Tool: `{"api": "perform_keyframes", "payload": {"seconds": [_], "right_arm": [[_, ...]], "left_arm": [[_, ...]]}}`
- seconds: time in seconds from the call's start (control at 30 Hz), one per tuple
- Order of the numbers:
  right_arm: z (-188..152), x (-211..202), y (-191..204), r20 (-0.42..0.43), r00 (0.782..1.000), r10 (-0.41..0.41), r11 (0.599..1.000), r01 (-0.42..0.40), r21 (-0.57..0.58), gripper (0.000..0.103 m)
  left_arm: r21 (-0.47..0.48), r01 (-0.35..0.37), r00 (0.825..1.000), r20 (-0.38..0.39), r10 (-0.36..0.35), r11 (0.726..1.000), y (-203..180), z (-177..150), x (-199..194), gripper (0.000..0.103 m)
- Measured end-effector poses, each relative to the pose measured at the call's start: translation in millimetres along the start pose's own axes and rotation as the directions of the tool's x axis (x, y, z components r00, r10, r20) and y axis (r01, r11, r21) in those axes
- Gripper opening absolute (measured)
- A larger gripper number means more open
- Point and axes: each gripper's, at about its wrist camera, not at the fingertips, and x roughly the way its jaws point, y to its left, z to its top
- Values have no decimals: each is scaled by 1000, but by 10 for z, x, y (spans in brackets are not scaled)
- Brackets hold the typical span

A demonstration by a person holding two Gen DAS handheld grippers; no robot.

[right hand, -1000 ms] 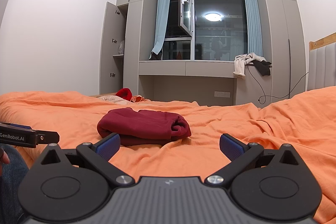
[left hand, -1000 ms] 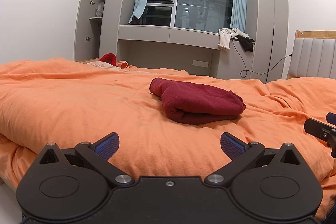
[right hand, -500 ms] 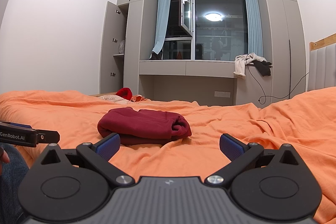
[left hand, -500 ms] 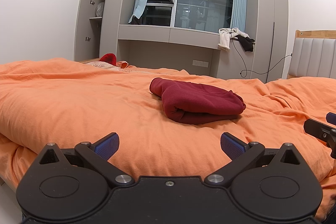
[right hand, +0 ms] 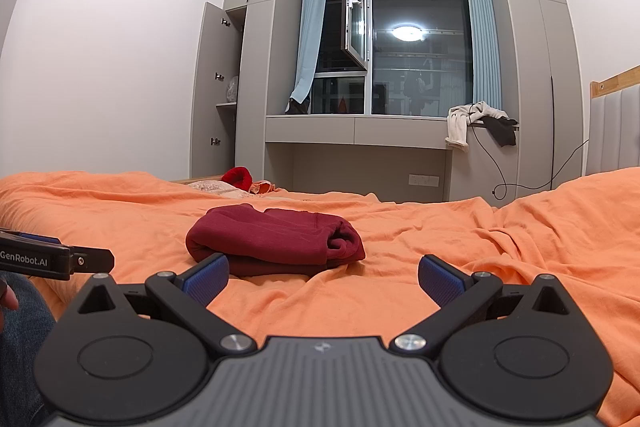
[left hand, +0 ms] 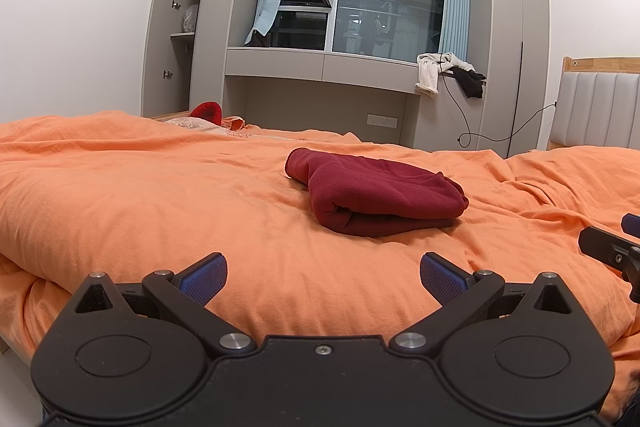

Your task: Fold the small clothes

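A dark red garment (left hand: pixel 380 197) lies folded into a compact bundle on the orange bedspread (left hand: pixel 160 195). My left gripper (left hand: pixel 322 277) is open and empty, low over the bed's near edge, short of the garment and to its left. In the right wrist view the same red garment (right hand: pixel 276 241) sits just beyond my right gripper (right hand: pixel 322 275), which is also open with nothing between its blue pads. The left gripper (right hand: pixel 56 259) shows at the left edge of the right wrist view, and part of the right gripper (left hand: pixel 612 247) at the right edge of the left wrist view.
The orange bedspread (right hand: pixel 520 247) is rumpled to the right of the garment. A red item (left hand: pixel 206 111) and patterned fabric lie at the bed's far side. Beyond are grey cabinets (left hand: pixel 176 39) with an open door, a window ledge with draped clothes (left hand: pixel 444 69), and a padded headboard (left hand: pixel 600 111). A jeans-clad leg (right hand: pixel 20 339) is at lower left.
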Motion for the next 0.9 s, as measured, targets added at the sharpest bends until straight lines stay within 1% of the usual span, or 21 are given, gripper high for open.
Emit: {"api": "perform_keyframes", "payload": {"seconds": [0.23,0.33,0.53,0.9], "right_arm": [[0,1,0,0,1000,0,1000,0,-1,103],[0,2,1,0,1000,0,1000,0,-1,103],[1,2,3,0,1000,0,1000,0,-2,103],[-5,-8,-36,0,1000,4,1000,-4,-4,103]], "left_arm": [[0,-1,1000,-1,1,1000,-1,2,1,102],[2,-15,1000,3,15,1000,-4,-3,-11,102],[-13,-12,1000,2,12,1000,72,-39,-40,102],[-6,-6,1000,2,6,1000,54,-17,-71,102]]}}
